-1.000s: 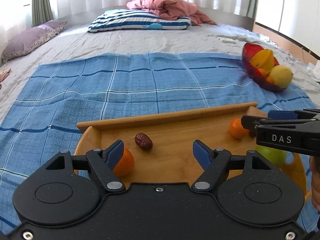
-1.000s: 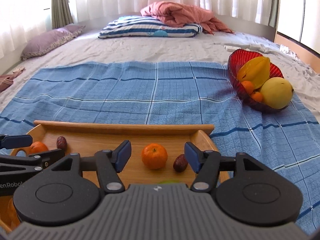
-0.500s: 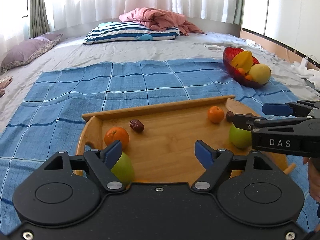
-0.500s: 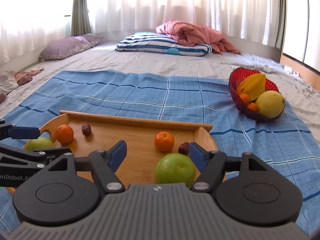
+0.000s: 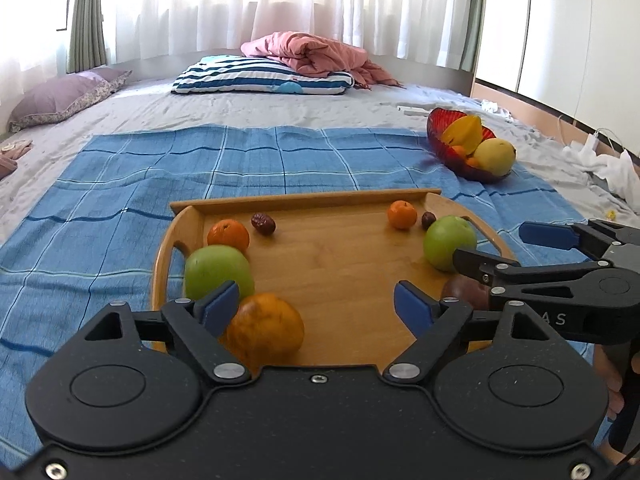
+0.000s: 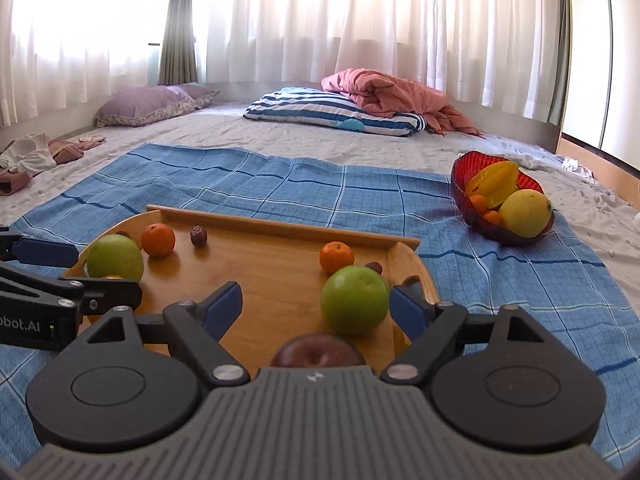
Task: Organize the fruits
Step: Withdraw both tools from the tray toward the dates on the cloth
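Wooden and pale, the tray (image 5: 320,272) lay on the blue checked cloth (image 5: 120,184) over the bed, directly ahead of both claws. We held the left claw (image 5: 316,306) with its blue pads spread wide and nothing between them. Just ahead of its left finger sat a green apple (image 5: 218,270), with a large orange (image 5: 264,332) touching that finger's inner side. Beyond the apple lay a small orange (image 5: 229,234) and, beside it, a dark date (image 5: 263,223). Ahead and to the right of the left claw, near the tray's far corner, were a second small orange (image 5: 402,214), another date (image 5: 429,220) and a second green apple (image 5: 450,242).

We held the right claw (image 6: 316,306) spread open too, gripping nothing. That second green apple (image 6: 355,300) stood just inside its right finger, whether touching it we could not tell. A dark red apple (image 6: 318,354) lay close under the claw's body, half hidden. Well off to the right of both claws, on the cloth, sat a red bowl (image 6: 464,172) holding a starfruit (image 6: 496,182), a yellow fruit (image 6: 525,213) and small oranges.
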Demonstrator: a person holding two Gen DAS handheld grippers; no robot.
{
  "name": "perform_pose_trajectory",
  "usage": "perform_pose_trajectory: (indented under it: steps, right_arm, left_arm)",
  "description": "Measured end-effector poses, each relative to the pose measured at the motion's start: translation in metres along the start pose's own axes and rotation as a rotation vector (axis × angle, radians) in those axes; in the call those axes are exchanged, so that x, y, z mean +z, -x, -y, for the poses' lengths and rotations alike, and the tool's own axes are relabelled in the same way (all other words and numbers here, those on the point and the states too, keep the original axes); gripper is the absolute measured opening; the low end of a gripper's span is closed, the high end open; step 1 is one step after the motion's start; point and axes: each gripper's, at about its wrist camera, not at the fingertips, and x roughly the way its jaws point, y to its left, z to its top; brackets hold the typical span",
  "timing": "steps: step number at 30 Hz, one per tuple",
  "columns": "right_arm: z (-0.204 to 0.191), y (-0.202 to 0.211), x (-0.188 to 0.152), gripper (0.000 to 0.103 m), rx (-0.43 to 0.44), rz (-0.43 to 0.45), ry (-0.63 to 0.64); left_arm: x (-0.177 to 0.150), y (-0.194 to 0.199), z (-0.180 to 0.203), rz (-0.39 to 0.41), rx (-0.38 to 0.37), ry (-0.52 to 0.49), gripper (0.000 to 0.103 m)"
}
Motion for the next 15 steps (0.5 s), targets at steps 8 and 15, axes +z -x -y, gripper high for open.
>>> perform_pose_trajectory:
  steps: [8,15]
  right_arm:
    - [-0.005,0.017,-0.021,0.091,-0.028,0.033,0.032]
    - [-0.009,0.026,-0.036,0.092,-0.021,0.045,0.040]
  left_arm:
    - [-0.022,0.013,-0.001,0.009,0.017,0.019,0.085]
    - [-0.038,0.018,-0.002,0.008,0.016,0.045,0.086]
